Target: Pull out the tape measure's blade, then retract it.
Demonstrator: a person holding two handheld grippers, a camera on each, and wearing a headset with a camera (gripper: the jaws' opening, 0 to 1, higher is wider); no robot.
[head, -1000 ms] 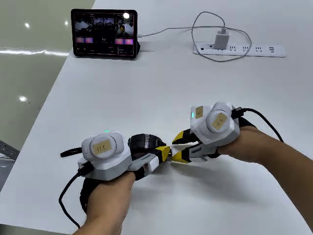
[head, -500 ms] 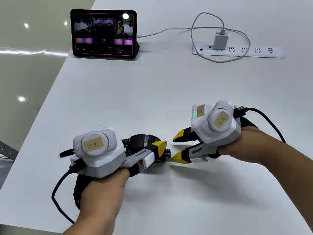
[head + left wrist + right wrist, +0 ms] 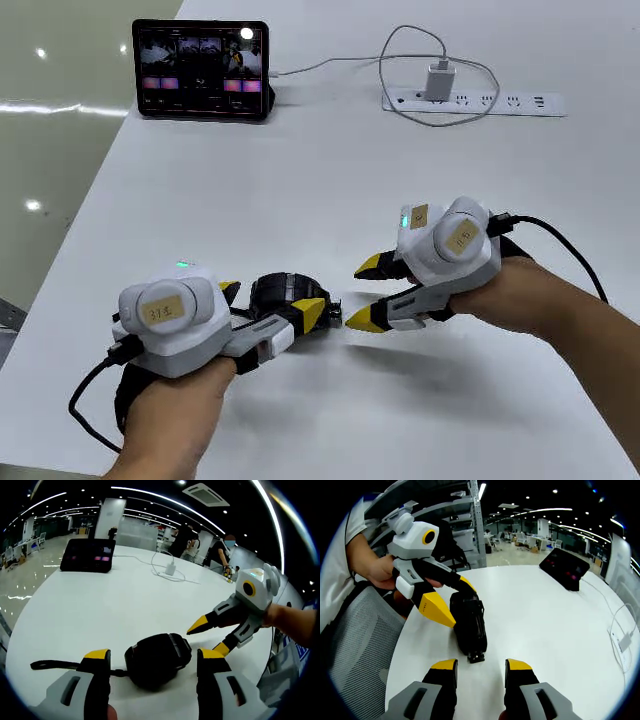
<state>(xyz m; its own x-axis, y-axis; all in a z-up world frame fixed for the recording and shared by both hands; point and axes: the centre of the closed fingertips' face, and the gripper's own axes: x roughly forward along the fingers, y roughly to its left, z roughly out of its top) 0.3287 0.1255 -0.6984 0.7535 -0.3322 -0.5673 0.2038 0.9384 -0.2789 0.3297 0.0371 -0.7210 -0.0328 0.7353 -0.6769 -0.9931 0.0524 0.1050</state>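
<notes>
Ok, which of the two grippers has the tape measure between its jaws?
The left gripper: its jaws stand either side of the black tape measure. The right gripper is open just short of its end, with nothing between its jaws.

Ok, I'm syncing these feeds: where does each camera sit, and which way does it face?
Head view: on the headset, facing forward and down at the table; left hand holds the left tool, right hand the right tool.
Left gripper view: on the left tool, looking along its jaws at the tape measure, right tool beyond.
Right gripper view: on the right tool, facing the tape measure, left tool and the person's shirt.
Shared: both gripper views see the tape measure, from opposite sides.
</notes>
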